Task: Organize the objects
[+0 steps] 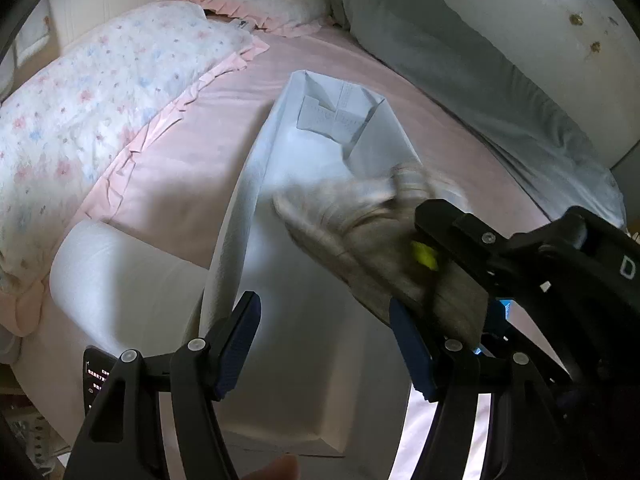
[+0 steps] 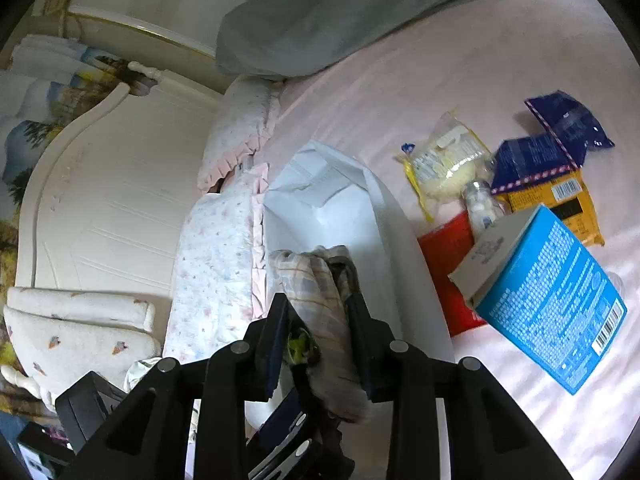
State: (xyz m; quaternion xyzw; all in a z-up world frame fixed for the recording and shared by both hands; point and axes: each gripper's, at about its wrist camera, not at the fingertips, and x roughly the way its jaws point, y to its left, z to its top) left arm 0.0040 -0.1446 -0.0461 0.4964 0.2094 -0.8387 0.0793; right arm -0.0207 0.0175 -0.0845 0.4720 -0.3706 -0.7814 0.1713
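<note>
the right gripper (image 2: pixel 316 320) is clamped on a folded plaid cloth (image 2: pixel 316 280), holding it over the near end of the open white paper bag (image 2: pixel 320 184) lying on the pink bed sheet (image 2: pixel 460 80). the left gripper (image 1: pixel 324 344) hangs with its jaws apart and empty above the bag's near end. to do this well, carry the cloth deep into the bag before letting go, while the left steadies the bag's left wall (image 1: pixel 240 216). the blue box (image 2: pixel 552 300) and snack packets (image 2: pixel 444 164) wait to the right.
</note>
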